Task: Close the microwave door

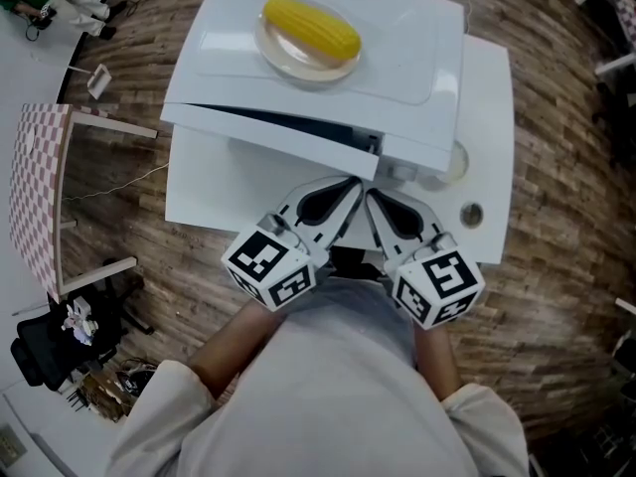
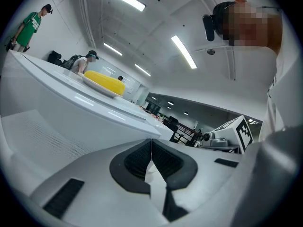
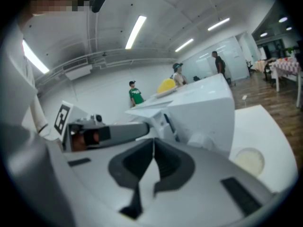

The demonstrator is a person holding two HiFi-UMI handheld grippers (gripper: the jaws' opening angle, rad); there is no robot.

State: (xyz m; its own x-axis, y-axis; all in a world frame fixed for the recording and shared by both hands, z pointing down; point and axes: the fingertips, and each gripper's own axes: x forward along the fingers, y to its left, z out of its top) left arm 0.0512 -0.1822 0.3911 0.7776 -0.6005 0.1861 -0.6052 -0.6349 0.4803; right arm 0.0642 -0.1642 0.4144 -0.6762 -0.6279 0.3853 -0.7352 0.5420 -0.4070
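- We see a white microwave (image 1: 397, 58) standing on a white table (image 1: 487, 117), viewed from steeply above.
- Its door (image 1: 268, 142) is ajar: a dark wedge-shaped gap runs between the door's top edge and the body.
- On the microwave's flat top sits a round plate (image 1: 283, 63) with a yellow corn cob (image 1: 310, 26) on it.
- To the right of the door, the front of the body shows a few small parts that we cannot make out.
- The left gripper (image 1: 351, 181) has its jaws pressed together with nothing between them.
- The left gripper view (image 2: 151, 143) shows the two dark pads meeting in one line.
- The right gripper (image 1: 370, 193) is likewise closed and empty; in its own view (image 3: 154, 143) the pads meet.
- Both grippers are held side by side close to the person's body, tips converging.
- The tips point at the door's right end, just in front of it.
- We cannot tell whether either tip touches the door.
- In the left gripper view the door fills the left side and its corner sits just beyond the jaw tips.
- In the right gripper view the microwave stands ahead and to the right, with the left gripper crossing in from the left.
- A pale disc (image 1: 457, 162) lies on the table beside the microwave's right front corner.
- A smaller round thing (image 1: 470, 214) lies nearer the right gripper.
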